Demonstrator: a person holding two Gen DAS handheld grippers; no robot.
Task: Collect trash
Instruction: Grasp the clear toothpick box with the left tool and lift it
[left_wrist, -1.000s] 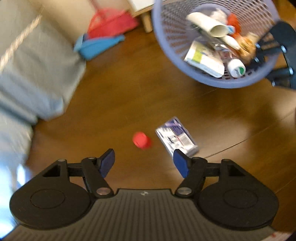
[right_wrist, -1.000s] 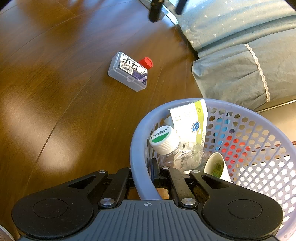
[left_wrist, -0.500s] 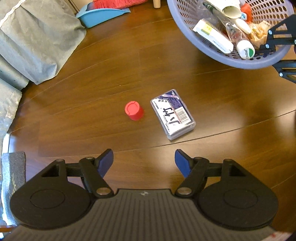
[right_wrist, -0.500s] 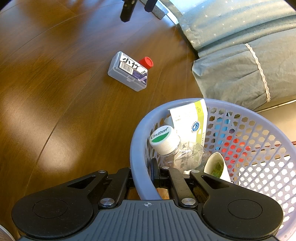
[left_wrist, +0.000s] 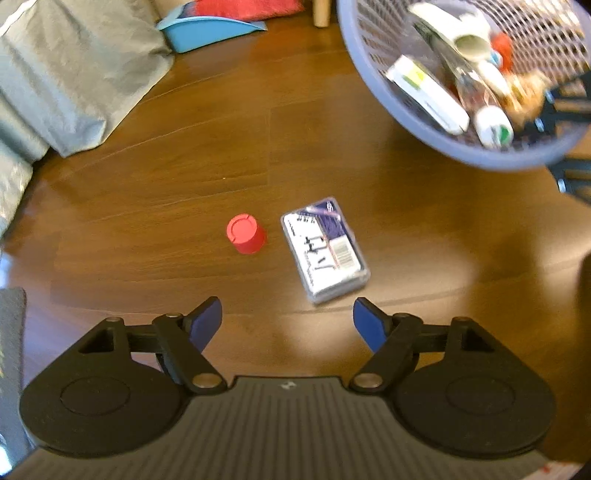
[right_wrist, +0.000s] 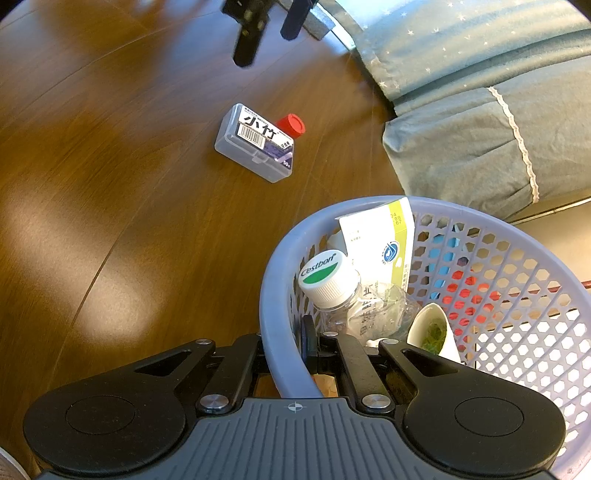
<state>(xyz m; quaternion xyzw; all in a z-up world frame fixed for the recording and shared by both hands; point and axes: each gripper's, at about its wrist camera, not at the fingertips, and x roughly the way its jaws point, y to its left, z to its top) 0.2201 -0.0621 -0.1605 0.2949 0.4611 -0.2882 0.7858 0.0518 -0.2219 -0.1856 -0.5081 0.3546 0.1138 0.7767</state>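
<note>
The collecting looked mostly done. The lavender basket already held a white-capped bottle, a white-and-green carton and a rolled paper cup. Two pieces were left on the wooden floor: a clear labelled case and a small red cap just beside it, apart from the basket.

The left tongs were released and empty, their blue pads spread over bare floor just short of the case; the jaws had just been opening wider with nothing between them. The right tongs were clenched on the basket's rim, one finger outside the wall and one inside.

The right wrist view showed that grip, the case's barcode label and the cap tucked behind the case, with the left tongs' fingers hanging above the pair. The left wrist view, somewhat blurred, showed the open pads, the gap between cap and case, and a blue dustpan by grey bedding.
</note>
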